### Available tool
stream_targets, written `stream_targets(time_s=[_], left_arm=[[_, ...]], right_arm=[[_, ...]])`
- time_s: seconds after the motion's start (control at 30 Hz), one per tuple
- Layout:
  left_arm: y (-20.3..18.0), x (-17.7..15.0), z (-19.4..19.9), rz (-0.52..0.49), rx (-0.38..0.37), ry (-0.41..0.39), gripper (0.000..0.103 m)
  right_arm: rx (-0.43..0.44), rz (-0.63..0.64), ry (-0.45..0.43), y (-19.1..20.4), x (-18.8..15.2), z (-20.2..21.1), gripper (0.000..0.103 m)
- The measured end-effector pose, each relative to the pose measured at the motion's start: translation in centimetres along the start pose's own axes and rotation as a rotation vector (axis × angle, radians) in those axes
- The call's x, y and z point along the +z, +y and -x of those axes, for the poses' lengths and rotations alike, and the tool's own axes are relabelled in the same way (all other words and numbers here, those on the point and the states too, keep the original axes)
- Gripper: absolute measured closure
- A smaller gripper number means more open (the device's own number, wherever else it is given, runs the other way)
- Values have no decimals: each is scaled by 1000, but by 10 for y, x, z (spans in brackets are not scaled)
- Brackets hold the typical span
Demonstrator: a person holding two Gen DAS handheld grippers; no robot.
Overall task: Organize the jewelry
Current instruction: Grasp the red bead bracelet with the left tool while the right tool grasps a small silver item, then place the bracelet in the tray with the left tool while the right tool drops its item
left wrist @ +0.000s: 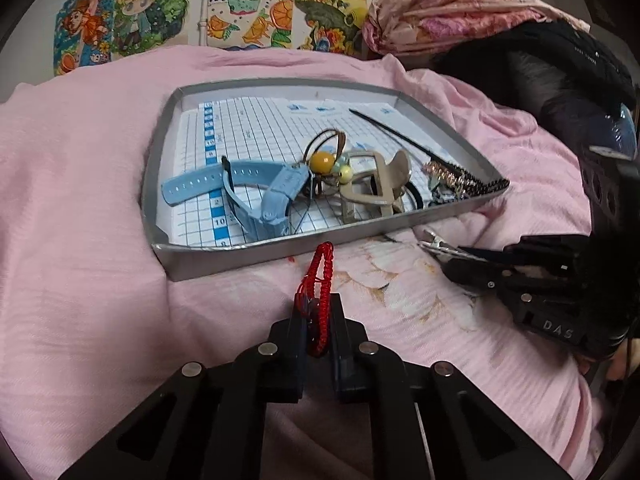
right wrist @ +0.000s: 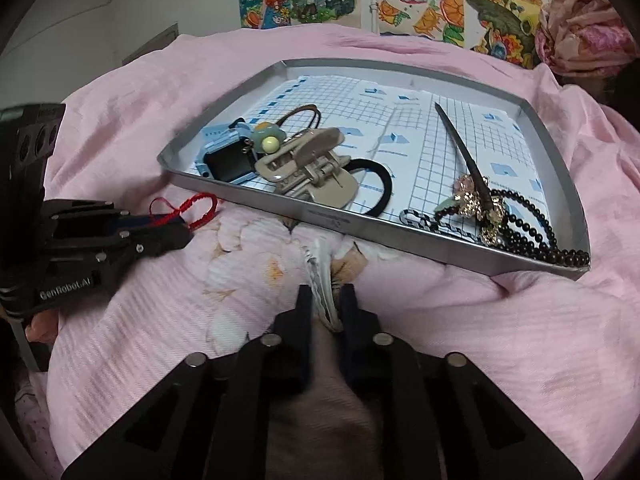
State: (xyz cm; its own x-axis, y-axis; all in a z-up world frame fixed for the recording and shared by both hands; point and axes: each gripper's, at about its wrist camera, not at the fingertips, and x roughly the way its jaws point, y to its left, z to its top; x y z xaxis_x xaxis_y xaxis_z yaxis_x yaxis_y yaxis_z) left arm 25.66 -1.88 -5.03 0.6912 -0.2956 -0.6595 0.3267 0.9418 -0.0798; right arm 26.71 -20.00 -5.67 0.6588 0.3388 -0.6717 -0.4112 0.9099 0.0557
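The left gripper point(left wrist: 318, 312) is closed on a red bracelet point(left wrist: 320, 276), held on edge just short of the tray point(left wrist: 200, 258) wall at 12 o'clock. The right gripper point(right wrist: 326, 304) pinches a silver clip point(right wrist: 320, 276) over the pink blanket point(right wrist: 500, 340), the tray rim just ahead. In the tray lie a blue watch point(left wrist: 256, 192), a beige claw point(right wrist: 312, 168), a hairstick point(right wrist: 460, 144) and black beads point(right wrist: 532, 232) at 2 o'clock.

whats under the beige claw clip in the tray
The beige claw clip lies on the grid paper lining the tray. A black hair tie passes under its edge; the rest beneath is hidden.
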Motion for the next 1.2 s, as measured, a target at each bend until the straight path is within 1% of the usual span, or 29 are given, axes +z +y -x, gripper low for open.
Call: stream_targets(time_s=[0.1,0.27,0.37,0.5,0.67,0.8,0.9,0.97,1.0,1.1,1.2], left_arm=[[-4,3,10,-6,-10,-24,94],[-14,6,25,-18,-42,-53,94],[-15,6,30,-13,-50,-60,94],[-10,7,32,12,-41,-73,94],[-3,12,40,52,-30,-116,94],[-3,22,45,54,21,-166,94],[-1,35,42,86,103,-188,94],[2,41,41,89,149,-205,94],[3,46,38,84,172,-220,94],[7,60,30,65,211,-238,94],[18,77,15,75,238,-227,94]], right_arm=[[19,-14,-23,-2,1,5,97],[126,-78,-54,-6,3,10,98],[152,-70,-65,-1,2,12,98],[141,-38,-76,9,1,12,99],[135,-25,-129,15,5,25,99],[120,-33,-185,14,10,38,99],[92,-54,-243,7,16,45,99],[60,-79,-283,-1,23,46,99],[46,-93,-298,-5,26,46,99],[-4,-142,-330,-19,40,34,99],[-33,-198,-339,-33,53,18,99]])
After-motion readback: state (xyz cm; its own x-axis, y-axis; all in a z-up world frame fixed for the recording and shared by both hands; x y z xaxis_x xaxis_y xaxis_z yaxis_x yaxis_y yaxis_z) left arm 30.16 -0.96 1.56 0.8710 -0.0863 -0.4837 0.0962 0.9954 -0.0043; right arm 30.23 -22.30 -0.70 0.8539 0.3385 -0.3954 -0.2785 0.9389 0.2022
